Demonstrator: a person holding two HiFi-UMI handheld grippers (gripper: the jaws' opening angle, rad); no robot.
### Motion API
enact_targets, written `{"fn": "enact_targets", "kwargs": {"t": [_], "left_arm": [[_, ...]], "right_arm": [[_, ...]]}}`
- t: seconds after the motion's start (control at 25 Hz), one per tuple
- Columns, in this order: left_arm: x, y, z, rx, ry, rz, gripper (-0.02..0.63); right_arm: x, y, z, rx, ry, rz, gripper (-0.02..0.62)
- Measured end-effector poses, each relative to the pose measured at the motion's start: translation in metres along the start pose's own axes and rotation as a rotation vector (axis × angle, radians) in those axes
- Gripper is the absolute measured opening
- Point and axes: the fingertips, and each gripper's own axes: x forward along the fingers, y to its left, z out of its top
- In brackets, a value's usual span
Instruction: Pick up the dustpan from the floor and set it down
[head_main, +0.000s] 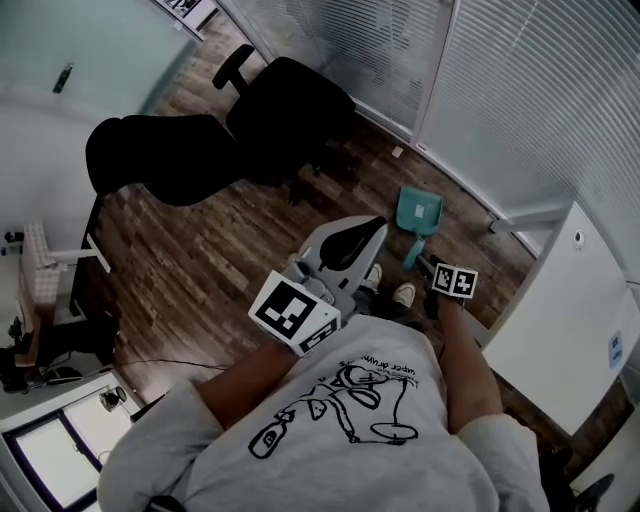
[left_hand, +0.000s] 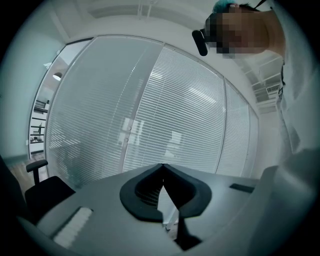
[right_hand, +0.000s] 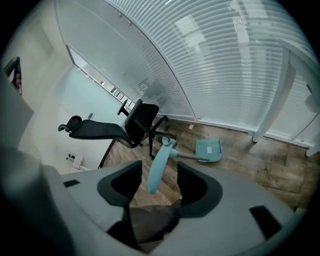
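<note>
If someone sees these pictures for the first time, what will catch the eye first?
The teal dustpan on the wooden floor, beside the wall of blinds, stands out most. Its handle reaches between the open jaws of the right tool. Two black office chairs stand to its left in the head view.

Black office chair (head_main: 290, 105), black recliner (head_main: 160, 160) on wood floor (head_main: 190, 270); slatted blinds (head_main: 540, 90) behind; white table (head_main: 570, 330) right.

Dustpan (head_main: 418, 213): smooth teal plastic. Floor (head_main: 190, 270): dark wood planks, matt grain. Right tongs (right_hand: 159, 171): matt grey plastic.
</note>
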Motion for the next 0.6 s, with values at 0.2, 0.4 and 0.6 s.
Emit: {"fn": "enact_targets", "kwargs": {"t": [0.2,0.4,0.6], "left_arm": [[-0.005,0.002,-0.002,-0.006,0.016,0.005,0.002],[-0.009,0.004,-0.007,-0.007,0.031,0.014,0.002],[-0.011,0.003,-0.008,-0.005,0.045,0.025,0.002]], "right_arm": [[0.013,-0.004,-0.002,0.127,-0.018,0.032,0.200],[0.027,-0.003,-0.007,0.177,-0.015,0.064,0.212],[0.040,0.000,-0.015,0.198,0.000,0.089,0.216]]}}
